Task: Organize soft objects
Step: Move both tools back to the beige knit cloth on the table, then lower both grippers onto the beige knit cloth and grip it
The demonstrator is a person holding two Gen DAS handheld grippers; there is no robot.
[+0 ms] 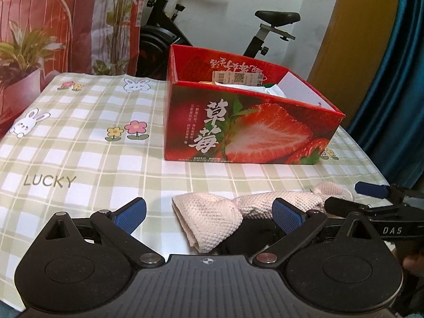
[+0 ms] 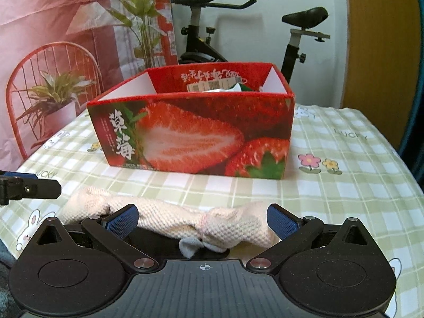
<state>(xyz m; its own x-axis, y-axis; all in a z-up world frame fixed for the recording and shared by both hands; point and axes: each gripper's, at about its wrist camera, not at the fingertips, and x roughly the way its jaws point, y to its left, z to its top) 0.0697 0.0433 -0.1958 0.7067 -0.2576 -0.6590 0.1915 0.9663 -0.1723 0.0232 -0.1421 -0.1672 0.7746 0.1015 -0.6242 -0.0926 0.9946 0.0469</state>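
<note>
Two tongs are ours to work with, and both sit low over the checked tablecloth (image 1: 79, 143) near a soft, cream knitted cloth (image 2: 185, 222). The cloth lies in a long bunch on the table, in front of the red strawberry box (image 2: 190, 132). It is not in the box yet. The box already has some paper things inside, so we think the cloth should go in there too.

To do this step well, we should pinch the cloth where it is thick, near the middle where it looks tied with a thin string. If we grab only a loose end, it may droop and drag. We should push the tips down close to the table so we catch the whole bunch, not just the top. Then we lift it high enough to clear the box wall.

Our right tongs (image 2: 202, 218) are wide open. The cloth lies right between the two blue pads, but we cannot tell if the pads touch it. They hold nothing.

Our left tongs (image 1: 209, 213) are wide open too. The folded end of the cloth sits between the pads. The right pad is in front of the cloth, perhaps touching it; the left pad is apart from it. These tongs hold nothing either.
</note>
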